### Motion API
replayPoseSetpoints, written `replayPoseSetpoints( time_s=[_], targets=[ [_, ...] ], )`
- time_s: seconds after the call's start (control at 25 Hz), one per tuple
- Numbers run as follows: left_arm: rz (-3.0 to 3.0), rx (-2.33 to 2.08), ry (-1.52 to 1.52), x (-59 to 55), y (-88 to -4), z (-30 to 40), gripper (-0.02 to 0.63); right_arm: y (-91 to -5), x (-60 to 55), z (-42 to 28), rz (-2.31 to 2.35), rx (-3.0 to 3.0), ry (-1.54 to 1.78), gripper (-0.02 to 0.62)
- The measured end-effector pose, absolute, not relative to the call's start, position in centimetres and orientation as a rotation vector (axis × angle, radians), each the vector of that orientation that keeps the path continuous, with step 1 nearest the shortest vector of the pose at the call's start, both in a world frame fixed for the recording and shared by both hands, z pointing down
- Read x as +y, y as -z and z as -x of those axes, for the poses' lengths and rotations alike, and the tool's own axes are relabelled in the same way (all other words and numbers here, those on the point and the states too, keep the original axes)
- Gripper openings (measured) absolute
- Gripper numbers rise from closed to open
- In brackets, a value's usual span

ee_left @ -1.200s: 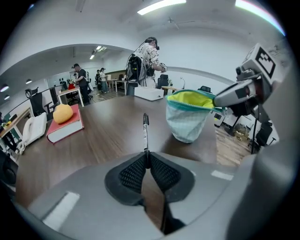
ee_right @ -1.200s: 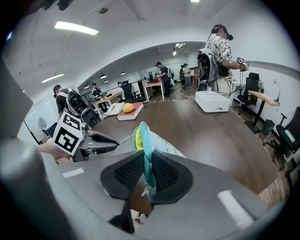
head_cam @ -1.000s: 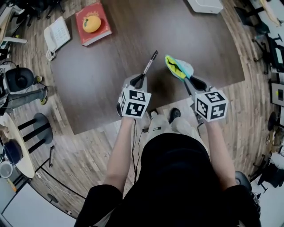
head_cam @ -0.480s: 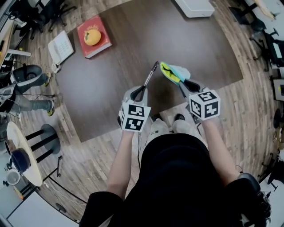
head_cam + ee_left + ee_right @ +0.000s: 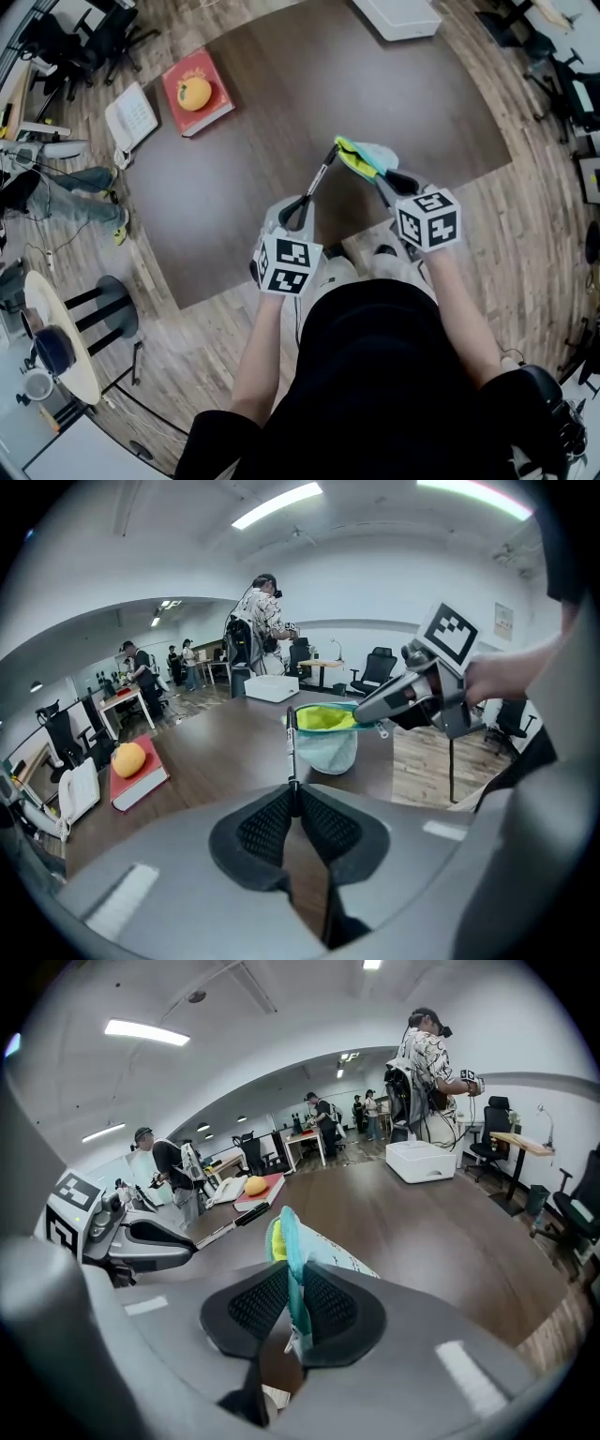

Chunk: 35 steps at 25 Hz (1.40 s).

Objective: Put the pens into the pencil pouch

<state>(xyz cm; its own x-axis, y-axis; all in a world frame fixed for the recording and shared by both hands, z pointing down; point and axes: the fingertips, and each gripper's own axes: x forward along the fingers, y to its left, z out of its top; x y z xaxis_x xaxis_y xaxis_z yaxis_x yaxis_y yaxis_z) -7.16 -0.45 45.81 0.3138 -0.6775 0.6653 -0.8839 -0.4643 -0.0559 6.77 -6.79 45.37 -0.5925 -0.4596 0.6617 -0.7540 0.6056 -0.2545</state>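
Pen (image 5: 320, 178) at pouch (image 5: 364, 156) mouth

Left gripper (image 5: 301, 208) is pinched narrow on the pen's rear end, with the tip at the pouch's yellow-lined opening. Right gripper (image 5: 387, 178) is clamped on the pouch rim, over the table (image 5: 234, 178). Whether the tip is inside is unclear. Book (image 5: 197, 82), phone (image 5: 131, 112) and box (image 5: 398, 16) lie well apart.

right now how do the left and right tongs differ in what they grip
Left tongs pinch a black pen by its end; right tongs pinch the pencil pouch by its rim. Left tongs aim the pen at the pouch mouth; right tongs hold it open. Both are shut on something.
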Motion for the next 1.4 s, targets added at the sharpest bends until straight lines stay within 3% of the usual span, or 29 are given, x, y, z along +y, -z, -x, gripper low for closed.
replayPoseSetpoints(
  time_s=[1.16,1.4],
  targets=[
    [-2.286,-1.215,-1.216,0.6,-47.8,5.3,0.032,-45.5,-6.0,-6.2,-0.895,-2.291,-0.677,0.060],
    [-2.312,-1.211,-1.392,0.4,-48.0,5.3,0.035,-45.8,-5.4,-5.7,-0.869,-2.290,-0.669,0.060]
  ],
)
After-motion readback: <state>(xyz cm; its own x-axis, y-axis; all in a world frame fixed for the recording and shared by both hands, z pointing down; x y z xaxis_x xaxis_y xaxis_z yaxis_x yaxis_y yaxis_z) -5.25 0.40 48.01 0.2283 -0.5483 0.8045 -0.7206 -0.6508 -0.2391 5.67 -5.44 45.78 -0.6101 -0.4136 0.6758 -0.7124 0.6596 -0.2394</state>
